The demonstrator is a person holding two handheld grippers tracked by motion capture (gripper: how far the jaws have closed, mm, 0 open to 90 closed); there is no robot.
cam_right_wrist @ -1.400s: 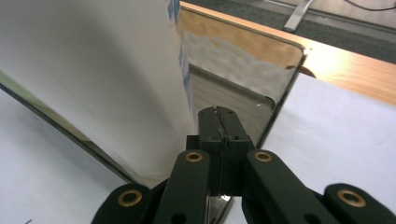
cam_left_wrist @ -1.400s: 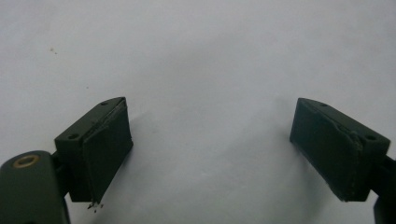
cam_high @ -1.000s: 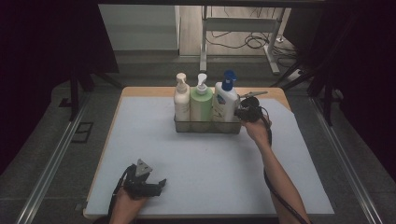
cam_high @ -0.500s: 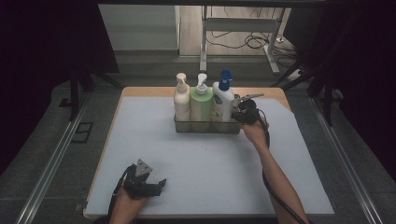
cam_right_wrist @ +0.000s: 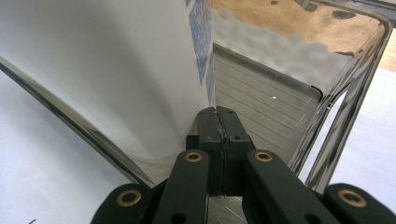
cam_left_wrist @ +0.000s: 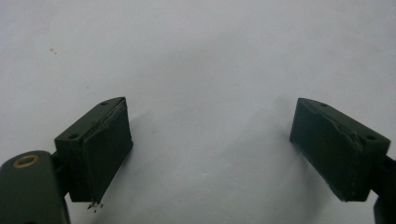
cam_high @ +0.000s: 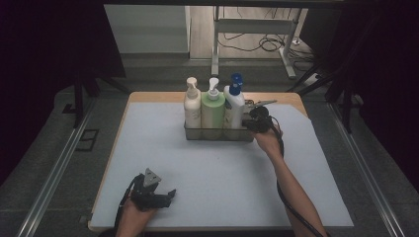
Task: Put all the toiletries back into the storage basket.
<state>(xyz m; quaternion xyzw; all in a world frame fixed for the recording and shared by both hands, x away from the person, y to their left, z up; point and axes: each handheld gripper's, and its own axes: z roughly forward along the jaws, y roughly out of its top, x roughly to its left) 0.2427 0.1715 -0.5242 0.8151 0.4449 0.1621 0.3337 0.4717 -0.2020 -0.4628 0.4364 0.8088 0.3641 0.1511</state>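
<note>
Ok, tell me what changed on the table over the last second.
Little changed. The right gripper, jaws shut, edged slightly leftward against the white bottle with the blue pump at the right end of the metal caddy; that bottle now stands a touch closer to the green bottle. The cream bottle and the left gripper, open on the mat, stayed put.

High view overhead; 2 gripper views close.
</note>
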